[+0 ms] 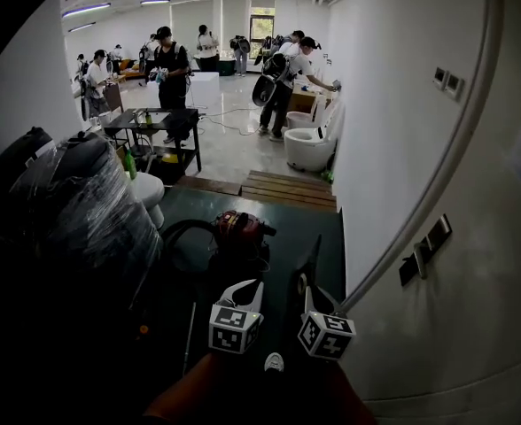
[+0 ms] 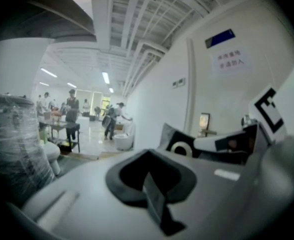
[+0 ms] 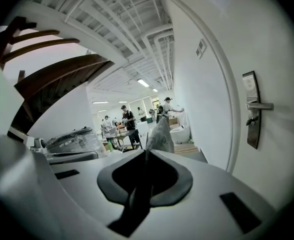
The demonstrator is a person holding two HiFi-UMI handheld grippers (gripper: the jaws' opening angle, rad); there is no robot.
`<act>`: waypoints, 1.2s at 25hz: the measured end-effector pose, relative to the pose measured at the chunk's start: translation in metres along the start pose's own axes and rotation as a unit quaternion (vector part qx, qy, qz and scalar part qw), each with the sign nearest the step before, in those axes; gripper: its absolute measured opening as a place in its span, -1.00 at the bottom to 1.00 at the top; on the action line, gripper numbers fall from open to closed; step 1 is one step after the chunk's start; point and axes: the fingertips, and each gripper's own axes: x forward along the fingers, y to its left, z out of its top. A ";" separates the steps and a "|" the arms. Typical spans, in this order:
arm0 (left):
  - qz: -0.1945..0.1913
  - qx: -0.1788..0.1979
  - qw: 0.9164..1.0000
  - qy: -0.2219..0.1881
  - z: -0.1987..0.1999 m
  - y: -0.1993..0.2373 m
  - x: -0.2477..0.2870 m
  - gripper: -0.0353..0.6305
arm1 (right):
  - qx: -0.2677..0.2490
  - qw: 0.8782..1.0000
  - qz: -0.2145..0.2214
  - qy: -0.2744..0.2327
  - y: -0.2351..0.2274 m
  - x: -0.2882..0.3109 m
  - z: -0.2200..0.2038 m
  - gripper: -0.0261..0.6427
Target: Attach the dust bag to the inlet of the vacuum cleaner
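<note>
1. The left tool (image 2: 148,176) has its jaws pressed together with nothing between them.
2. The right tool (image 3: 146,156) is clamped on the dust bag (image 3: 159,134), which stands up out of its jaws as a grey, flat sheet.
3. From the left tool, the bag shows off to the right, with a dark collar and a pale ring round its hole.
4. In the head view both tools sit side by side and low, the right tool just beside the left one.
5. The red vacuum cleaner (image 1: 238,230) stands on the dark floor mat (image 1: 287,224) ahead of both tools, apart from the bag.
6. A black hose (image 1: 179,235) loops left of the cleaner.
7. A white wall (image 1: 402,175) runs along to the right of the right tool.
</note>
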 end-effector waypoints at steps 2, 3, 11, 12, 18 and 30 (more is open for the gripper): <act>-0.001 0.005 1.000 0.005 0.007 0.008 0.021 -0.90 | 0.007 1.000 0.002 0.000 -0.007 0.023 0.009 -0.86; -0.002 0.007 1.000 0.008 0.012 0.010 0.032 -0.90 | 0.008 1.000 0.004 0.000 -0.011 0.034 0.015 -0.86; -0.009 0.013 1.000 0.023 0.045 0.022 0.115 -0.90 | 0.018 1.000 0.020 0.003 -0.041 0.106 0.059 -0.86; -0.009 0.016 1.000 0.025 0.047 0.023 0.125 -0.90 | 0.022 1.000 0.022 0.004 -0.046 0.113 0.063 -0.86; -0.003 0.039 0.999 0.031 0.061 0.028 0.178 -0.90 | 0.027 0.999 0.019 0.006 -0.081 0.154 0.076 -0.86; 0.012 0.010 0.999 0.028 0.069 0.042 0.243 -0.90 | 0.007 0.999 0.030 0.043 -0.106 0.207 0.096 -0.86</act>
